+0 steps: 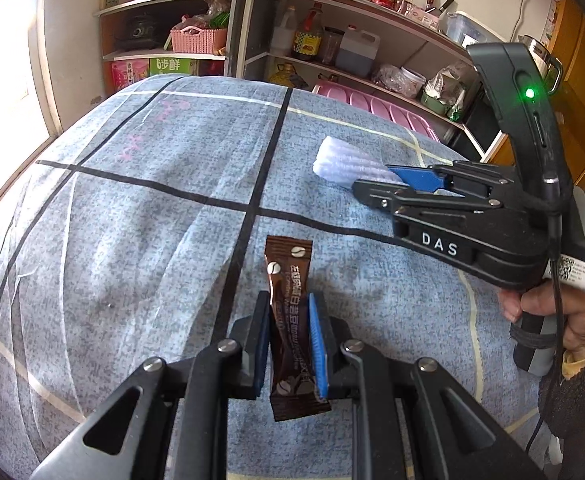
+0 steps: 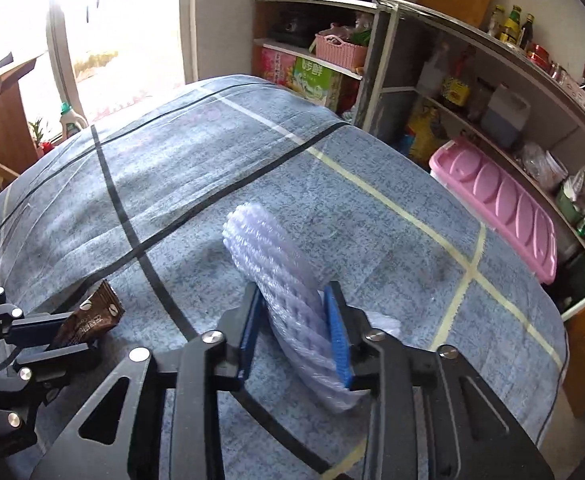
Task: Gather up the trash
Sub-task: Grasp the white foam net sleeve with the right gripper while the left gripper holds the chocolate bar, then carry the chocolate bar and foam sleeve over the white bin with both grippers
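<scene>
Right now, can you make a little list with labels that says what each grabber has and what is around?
left gripper: shut on a brown coffee sachet, held upright
right gripper: shut on a white foam net sleeve
surface: blue-grey cloth with black and cream lines, nothing else lying on it in view
background: shelves with bottles, a pink woven basket, a pink plastic lid
trash bin: none in view

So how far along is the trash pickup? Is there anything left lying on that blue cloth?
Both pieces in view are already picked up: the left claw grips a brown coffee sachet, and the right claw is clamped on a white foam net sleeve. The visible tablecloth shows no other litter. No bin is in view, so dropping them off remains.
</scene>
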Motion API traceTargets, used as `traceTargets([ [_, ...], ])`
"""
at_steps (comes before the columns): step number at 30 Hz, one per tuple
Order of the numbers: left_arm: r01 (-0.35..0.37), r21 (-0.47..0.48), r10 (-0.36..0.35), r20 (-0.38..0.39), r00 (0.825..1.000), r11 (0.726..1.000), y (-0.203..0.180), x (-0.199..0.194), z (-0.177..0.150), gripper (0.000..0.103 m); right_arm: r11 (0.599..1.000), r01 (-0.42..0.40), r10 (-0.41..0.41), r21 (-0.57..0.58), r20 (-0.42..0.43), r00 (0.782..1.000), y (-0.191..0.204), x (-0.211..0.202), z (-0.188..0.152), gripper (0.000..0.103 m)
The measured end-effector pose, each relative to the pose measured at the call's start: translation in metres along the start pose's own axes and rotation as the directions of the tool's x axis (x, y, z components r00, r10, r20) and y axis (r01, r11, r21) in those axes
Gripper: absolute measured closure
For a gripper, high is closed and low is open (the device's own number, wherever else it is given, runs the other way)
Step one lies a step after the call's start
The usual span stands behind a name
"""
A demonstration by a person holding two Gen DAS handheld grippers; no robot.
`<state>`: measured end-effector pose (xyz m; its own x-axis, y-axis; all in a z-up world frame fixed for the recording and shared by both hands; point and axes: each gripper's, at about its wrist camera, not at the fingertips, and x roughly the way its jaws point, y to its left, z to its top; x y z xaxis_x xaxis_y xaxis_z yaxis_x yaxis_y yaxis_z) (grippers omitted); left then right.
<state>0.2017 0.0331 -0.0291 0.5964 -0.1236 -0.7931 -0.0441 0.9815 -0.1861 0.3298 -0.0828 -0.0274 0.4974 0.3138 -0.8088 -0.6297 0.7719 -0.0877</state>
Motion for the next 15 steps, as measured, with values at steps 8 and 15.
traceTargets([
  [8,0.044,0.016,-0.045,0.010,0.999,0.999,-0.014,-0.015,-0.005,0.083,0.993,-0.031,0.022,0.116,0.081,0.996,-0.008,-0.057,-0.024,0.081],
  [15,0.099,0.101,-0.104,0.046,0.993,0.990,-0.056,-0.046,-0.012,0.083,0.964,-0.044,0.009,0.262,0.135,0.991,-0.021,-0.133,-0.067,0.081],
])
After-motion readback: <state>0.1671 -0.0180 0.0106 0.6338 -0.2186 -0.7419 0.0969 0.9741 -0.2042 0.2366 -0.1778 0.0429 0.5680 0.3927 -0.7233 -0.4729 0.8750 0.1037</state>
